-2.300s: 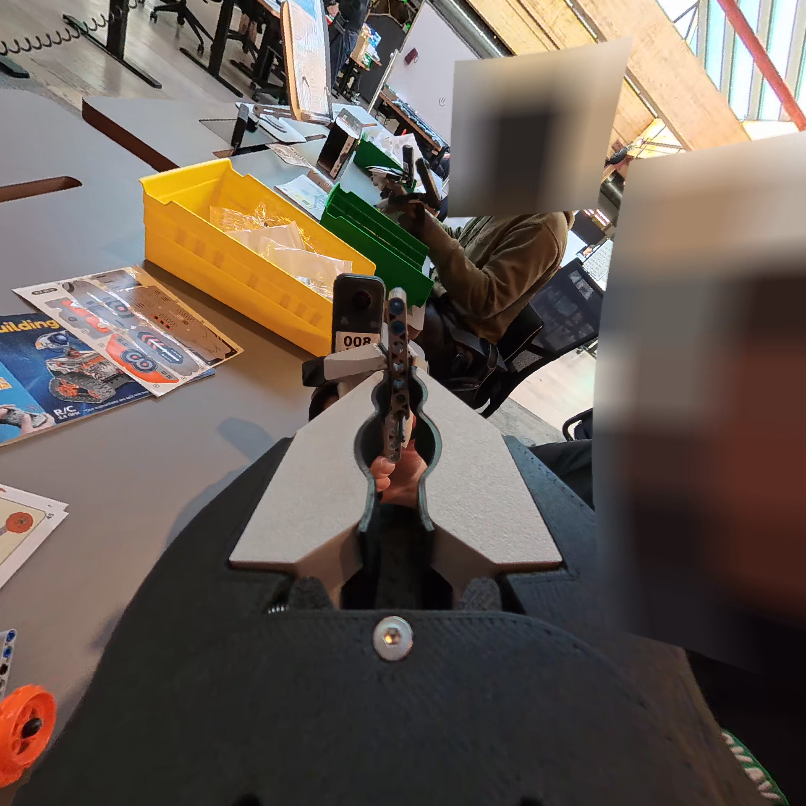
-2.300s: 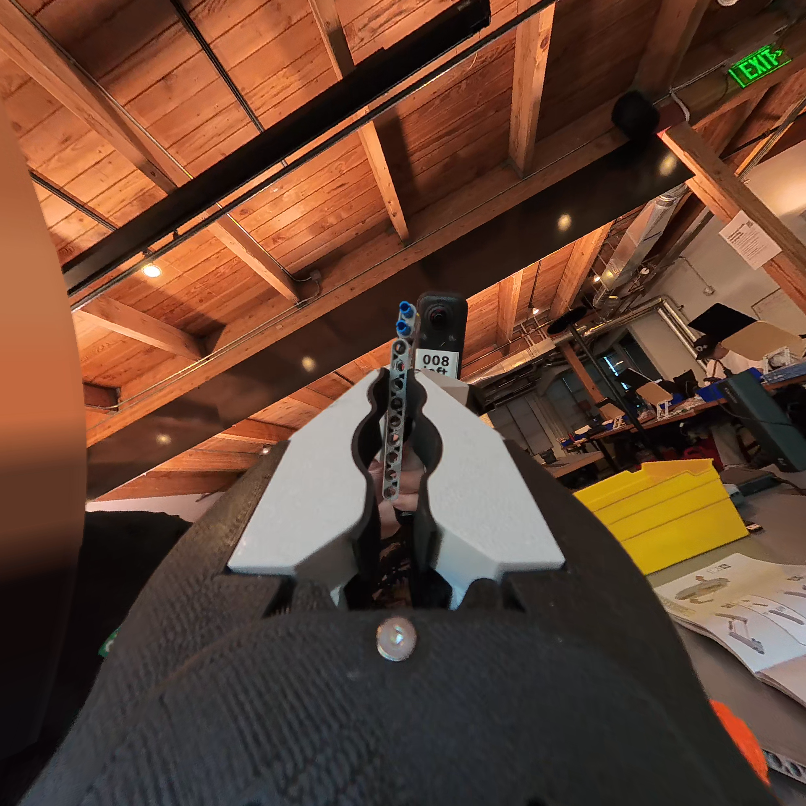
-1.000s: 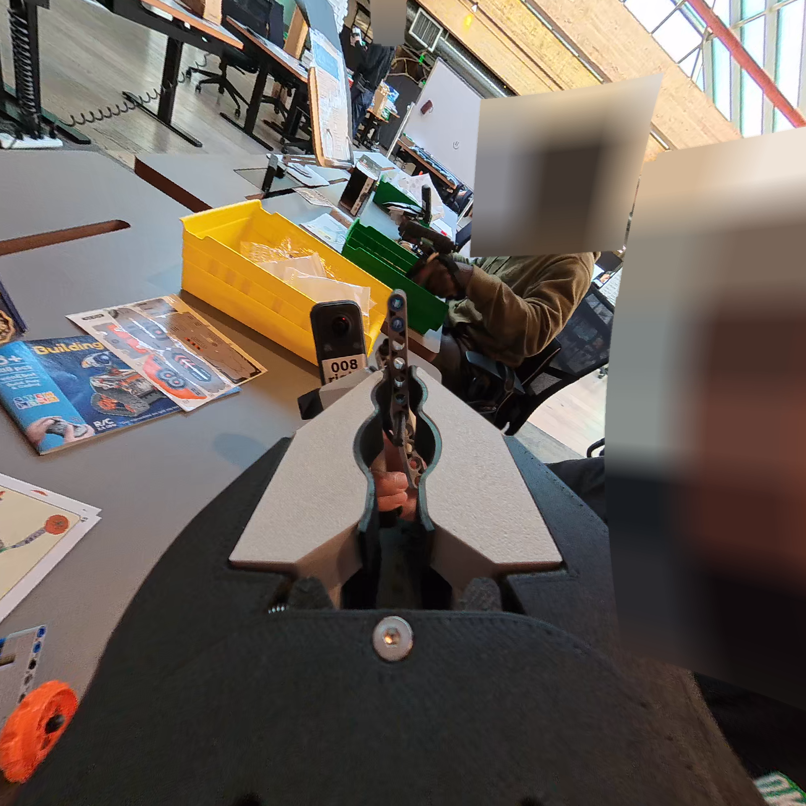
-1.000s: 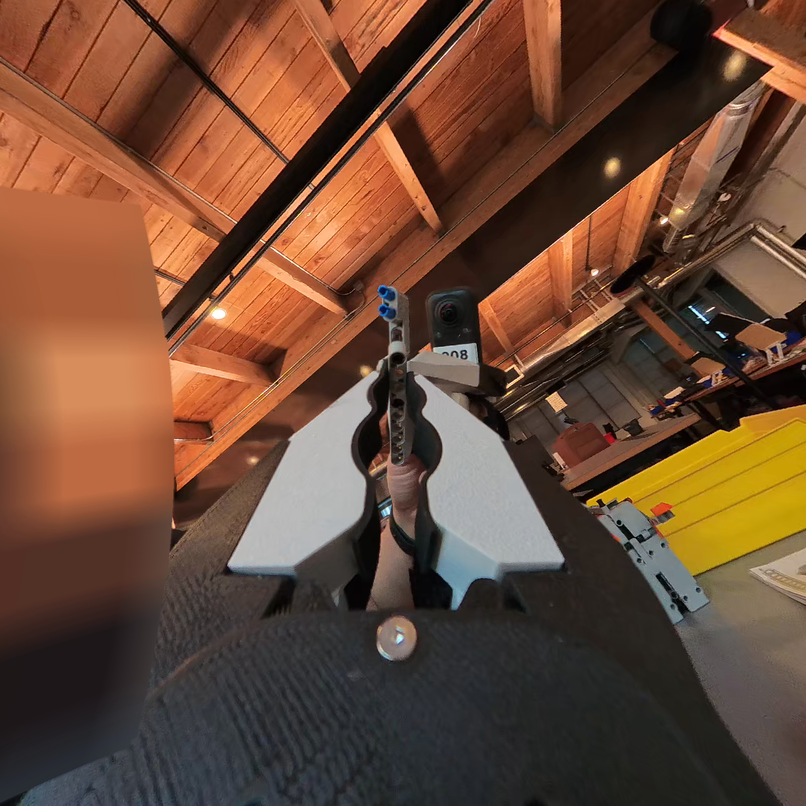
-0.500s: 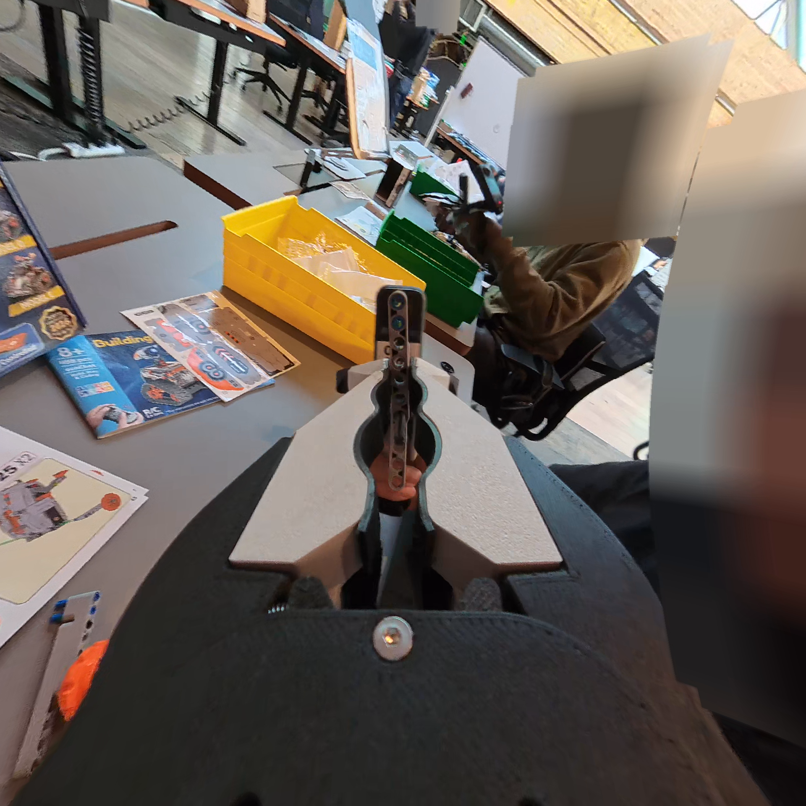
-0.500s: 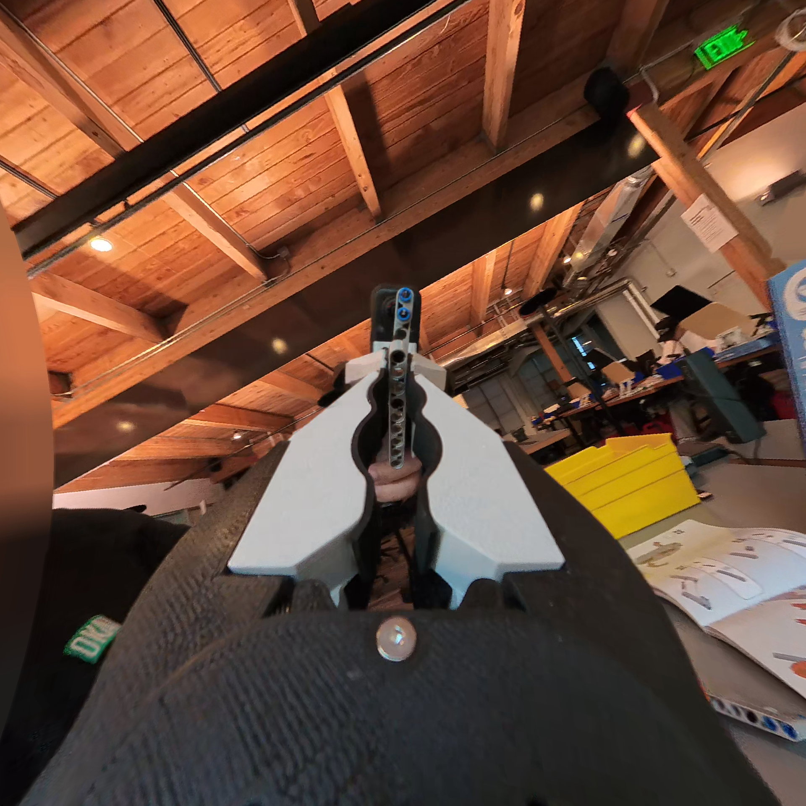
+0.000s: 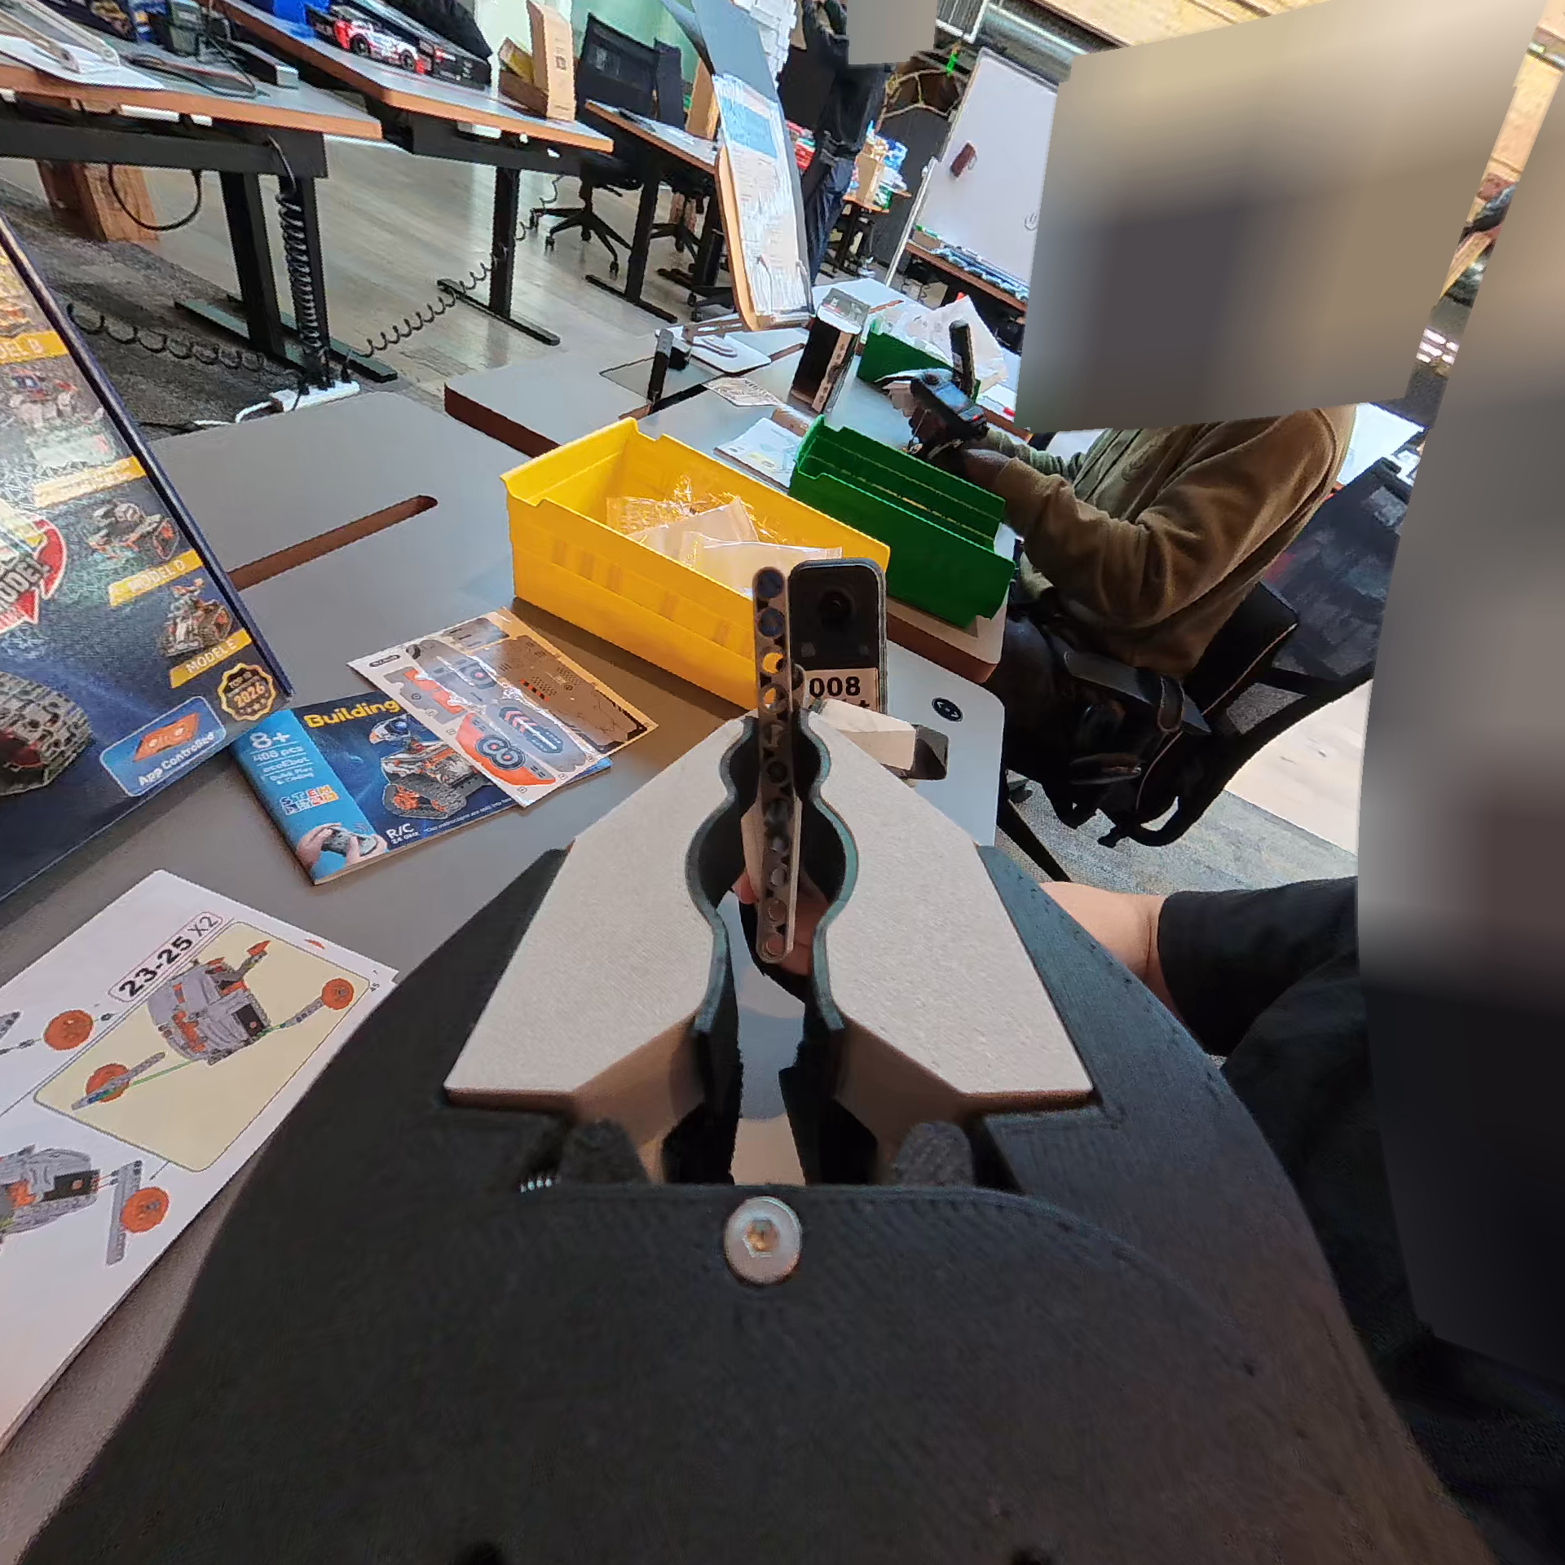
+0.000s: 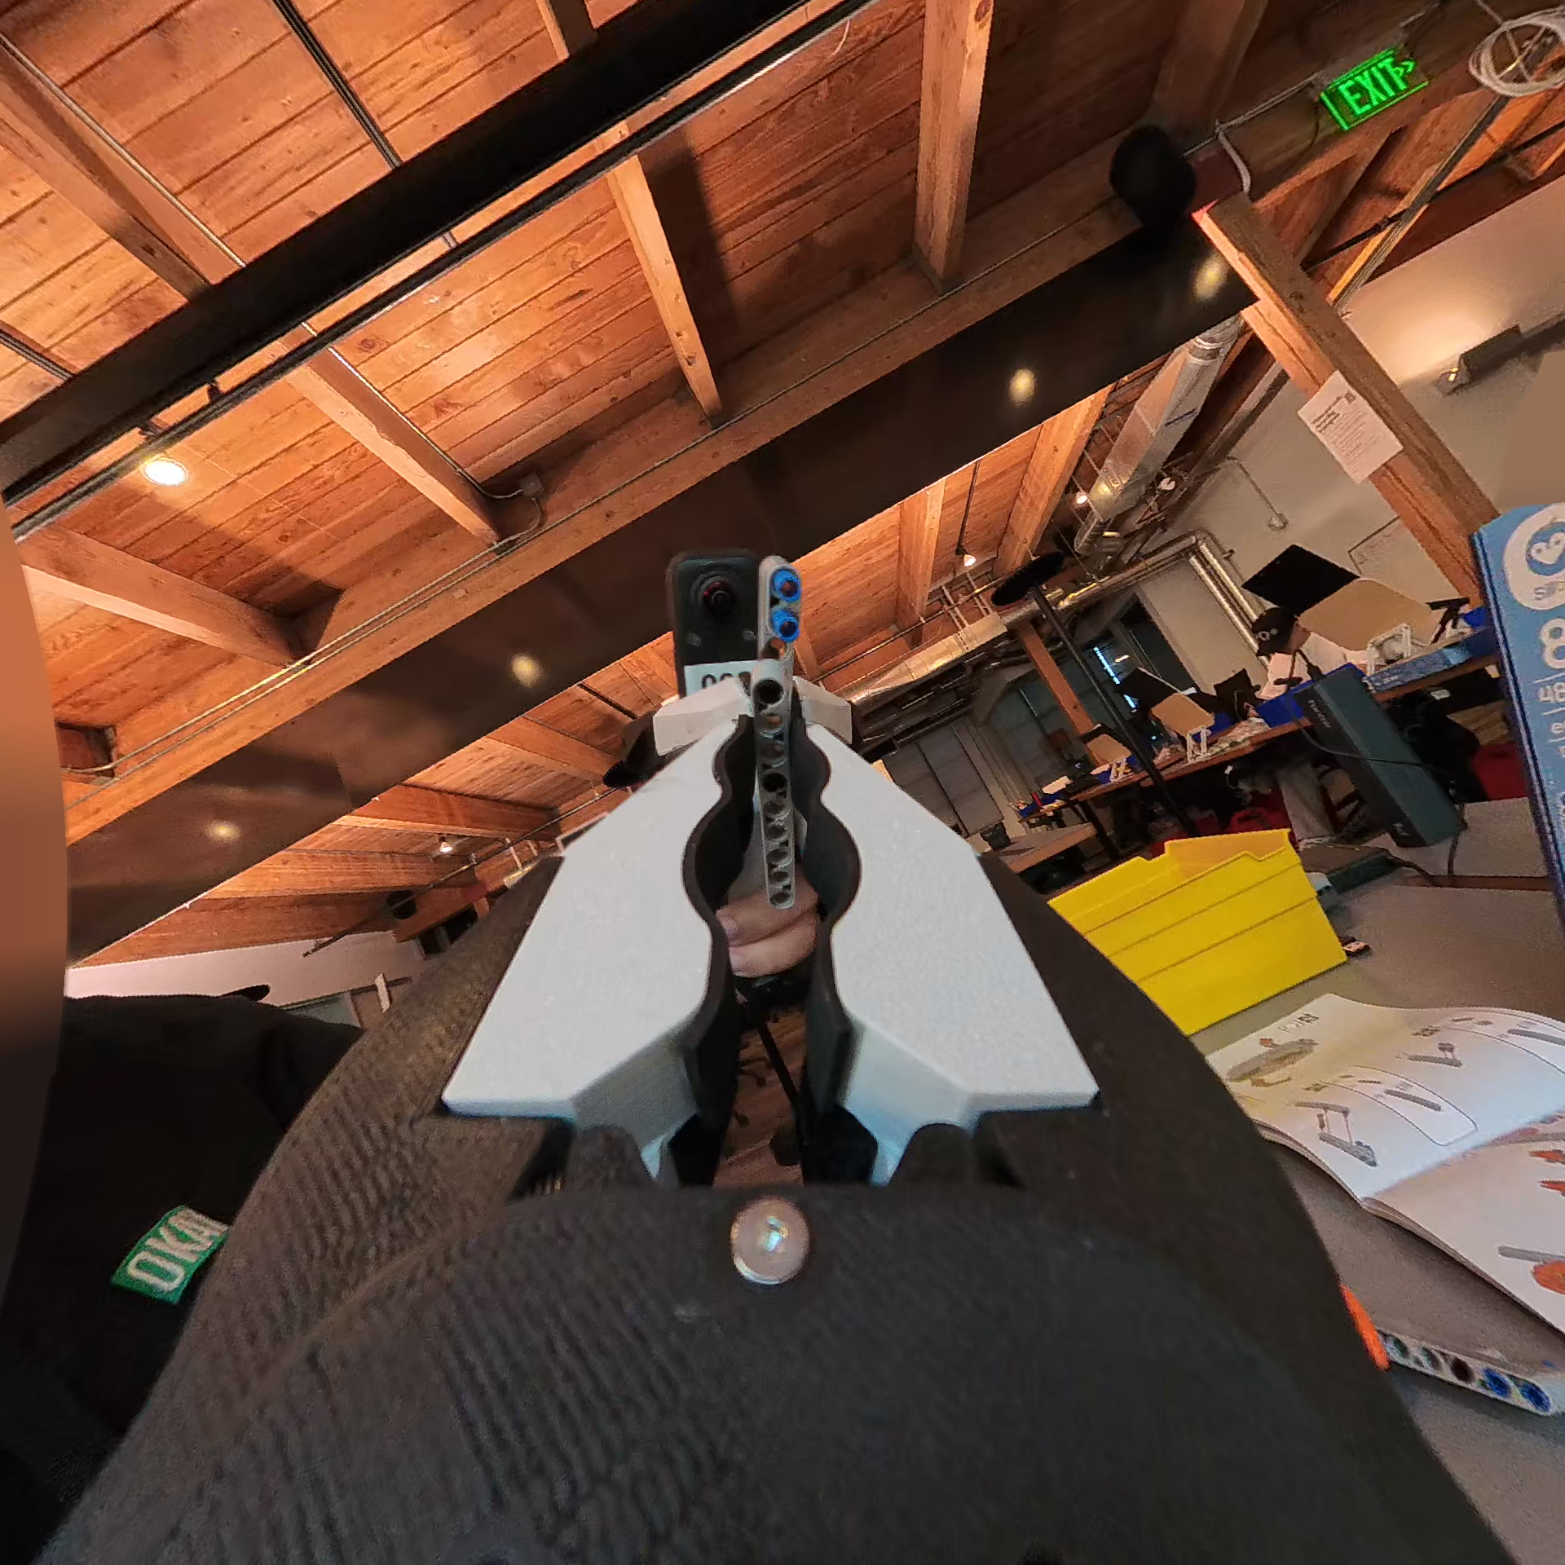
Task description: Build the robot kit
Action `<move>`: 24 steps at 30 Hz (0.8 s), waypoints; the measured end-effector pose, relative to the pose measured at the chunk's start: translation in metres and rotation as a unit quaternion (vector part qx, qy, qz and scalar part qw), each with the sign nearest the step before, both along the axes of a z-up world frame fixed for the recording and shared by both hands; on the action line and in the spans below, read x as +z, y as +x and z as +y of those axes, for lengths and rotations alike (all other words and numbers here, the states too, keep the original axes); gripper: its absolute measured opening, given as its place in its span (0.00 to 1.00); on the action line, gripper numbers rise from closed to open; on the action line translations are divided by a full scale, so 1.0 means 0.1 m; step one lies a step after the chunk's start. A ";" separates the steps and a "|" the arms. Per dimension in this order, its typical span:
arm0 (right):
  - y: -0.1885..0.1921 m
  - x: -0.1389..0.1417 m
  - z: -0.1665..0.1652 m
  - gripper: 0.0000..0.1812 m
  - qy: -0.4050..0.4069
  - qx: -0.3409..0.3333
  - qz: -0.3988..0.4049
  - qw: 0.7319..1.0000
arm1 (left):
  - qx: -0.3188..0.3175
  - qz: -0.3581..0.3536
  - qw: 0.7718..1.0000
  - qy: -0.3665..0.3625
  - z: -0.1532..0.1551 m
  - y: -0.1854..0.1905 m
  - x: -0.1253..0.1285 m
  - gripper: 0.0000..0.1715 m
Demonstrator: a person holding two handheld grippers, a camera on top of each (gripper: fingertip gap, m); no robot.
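Left hand-held gripper [image 7: 775, 737]: jaws pressed together on a grey perforated plastic beam with two blue pins [image 7: 775, 762]. Beam upright, gripped near its middle, top end well clear of the fingertips.

Right hand-held gripper [image 8: 775, 737]: facing the left one tip to tip, tilted up toward a wooden plank ceiling [image 8: 508, 339]. Jaws pinching a light grey perforated plastic beam [image 8: 775, 804], also upright. Pinned beam visible just behind it, blue pins at the top [image 8: 781, 605]. Touching or merely overlapping: cannot tell.

Beyond the left fingertips on the grey table [image 7: 381, 542]: yellow plastic bin [image 7: 610, 576] with clear bags inside, green plastic bin [image 7: 898, 517] behind it. Ahead-left: blue-covered booklet [image 7: 339, 779], printed sticker sheet [image 7: 508, 686], large dark toy box [image 7: 102, 593] standing on edge. Near-left: white instruction sheet [image 7: 169, 1016] with drawings of a grey and orange vehicle. Ahead-right: seated person in an olive sweatshirt [image 7: 1169, 542].

Right of the right hand-held gripper: open instruction booklet [image 8: 1397, 1101] and another pinned grey beam [image 8: 1473, 1380] flat on the table.

Writing present on the box, booklets, camera labels, a sleeve patch and a green lit ceiling sign [image 8: 1372, 85]; not transcribed.
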State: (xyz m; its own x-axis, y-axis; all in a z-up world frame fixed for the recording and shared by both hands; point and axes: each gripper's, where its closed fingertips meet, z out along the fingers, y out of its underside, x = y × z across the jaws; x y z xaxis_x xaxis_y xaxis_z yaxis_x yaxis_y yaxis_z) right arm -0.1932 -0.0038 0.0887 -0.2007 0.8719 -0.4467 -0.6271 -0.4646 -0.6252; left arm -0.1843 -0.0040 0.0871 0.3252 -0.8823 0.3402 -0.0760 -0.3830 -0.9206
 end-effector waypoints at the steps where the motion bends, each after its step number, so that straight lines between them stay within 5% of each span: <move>1: 0.00 0.01 -0.01 0.03 0.001 0.004 0.004 1.000 | -0.004 -0.005 1.000 -0.002 -0.01 0.00 0.01 0.03; 10: -0.01 -0.01 -0.02 0.03 -0.011 0.029 0.020 0.999 | -0.022 -0.058 0.997 -0.043 -0.03 0.01 0.01 0.03; 24: -0.05 -0.01 -0.05 0.03 0.005 0.060 0.009 0.998 | -0.037 -0.047 0.996 -0.060 -0.06 -0.01 0.01 0.03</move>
